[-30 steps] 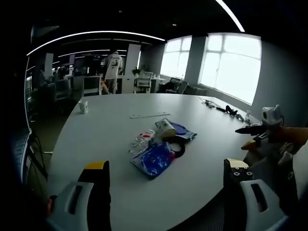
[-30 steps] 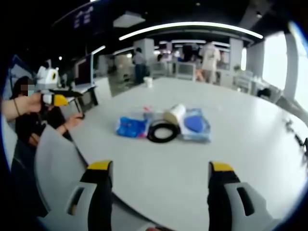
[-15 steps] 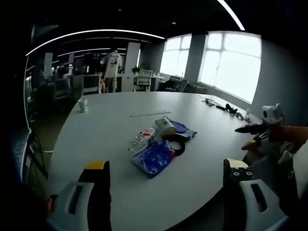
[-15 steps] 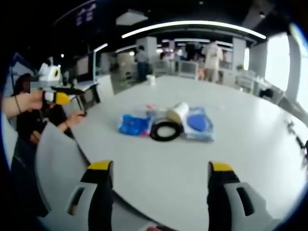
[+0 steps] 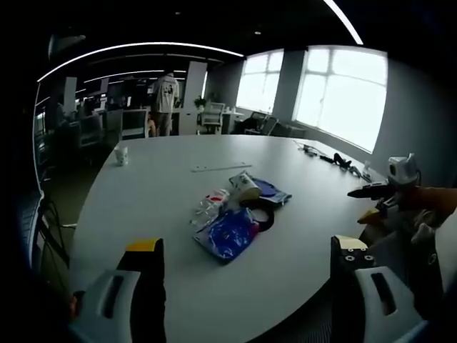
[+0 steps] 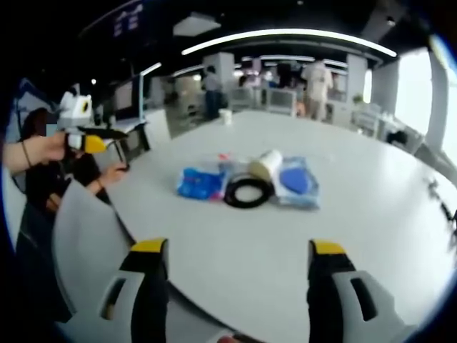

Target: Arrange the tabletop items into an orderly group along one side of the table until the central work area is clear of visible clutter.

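Observation:
A small heap of items lies mid-table. It holds a blue packet (image 5: pixel 228 234) (image 6: pixel 200 183), a black ring (image 5: pixel 265 218) (image 6: pixel 248 193), a pale roll (image 5: pixel 246 188) (image 6: pixel 265 166), a clear bag with a blue thing inside (image 5: pixel 273 193) (image 6: pixel 298 182), and a clear wrapper with red marks (image 5: pixel 210 206). My left gripper (image 5: pixel 243 286) hangs open at the table's near edge, well short of the heap. My right gripper (image 6: pixel 239 286) is open too, above the rim on its side. Each gripper appears in the other's view, held by a hand: the right one (image 5: pixel 385 191), the left one (image 6: pixel 84 136).
The round white table (image 5: pixel 164 193) (image 6: pixel 357 214) carries a paper cup (image 5: pixel 121 156) (image 6: pixel 226 116) near the far rim, a thin strip (image 5: pixel 220 168), and cables (image 5: pixel 335 162) at the window side. A grey chair back (image 6: pixel 86 243) stands close. People stand among desks beyond.
Both views drifted slightly as the hands moved; the heap sits a little nearer in the right gripper view. Nothing on the table moved. Both grippers stay open.

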Demonstrator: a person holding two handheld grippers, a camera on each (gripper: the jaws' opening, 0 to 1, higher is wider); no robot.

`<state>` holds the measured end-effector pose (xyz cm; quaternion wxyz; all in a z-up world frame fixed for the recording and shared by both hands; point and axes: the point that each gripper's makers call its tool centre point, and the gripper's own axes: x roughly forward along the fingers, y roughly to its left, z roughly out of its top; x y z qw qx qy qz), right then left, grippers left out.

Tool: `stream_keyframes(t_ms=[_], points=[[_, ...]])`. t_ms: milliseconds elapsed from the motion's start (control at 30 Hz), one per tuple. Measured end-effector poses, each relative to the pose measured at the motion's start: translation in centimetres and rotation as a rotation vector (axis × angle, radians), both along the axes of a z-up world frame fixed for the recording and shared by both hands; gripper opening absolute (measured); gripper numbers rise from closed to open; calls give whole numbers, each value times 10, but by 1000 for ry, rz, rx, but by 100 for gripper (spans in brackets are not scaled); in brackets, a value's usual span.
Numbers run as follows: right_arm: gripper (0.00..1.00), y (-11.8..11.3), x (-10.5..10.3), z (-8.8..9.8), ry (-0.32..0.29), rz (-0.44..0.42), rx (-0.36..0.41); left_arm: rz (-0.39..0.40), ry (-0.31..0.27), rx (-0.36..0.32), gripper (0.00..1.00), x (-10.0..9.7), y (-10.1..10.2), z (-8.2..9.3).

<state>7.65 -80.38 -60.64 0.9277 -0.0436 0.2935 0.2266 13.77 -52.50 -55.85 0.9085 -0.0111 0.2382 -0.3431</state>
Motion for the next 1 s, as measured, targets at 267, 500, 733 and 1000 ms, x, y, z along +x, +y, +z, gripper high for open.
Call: stream_keyframes(t_ms=[267,500,733,1000], points=[[77,-2,-3,-4,13,-4,-3,-9,0,7,97,5,0,-2],[77,-1,-2,-6,19,-4,-5,-16,-3,15,96,17,1,-3],[77,3,1,-6,21,6,-1,-32,-3,30,95,25,1,-6],[76,11,8,-6,22,24,4,-23,-9,3,94,39,0,-3]])
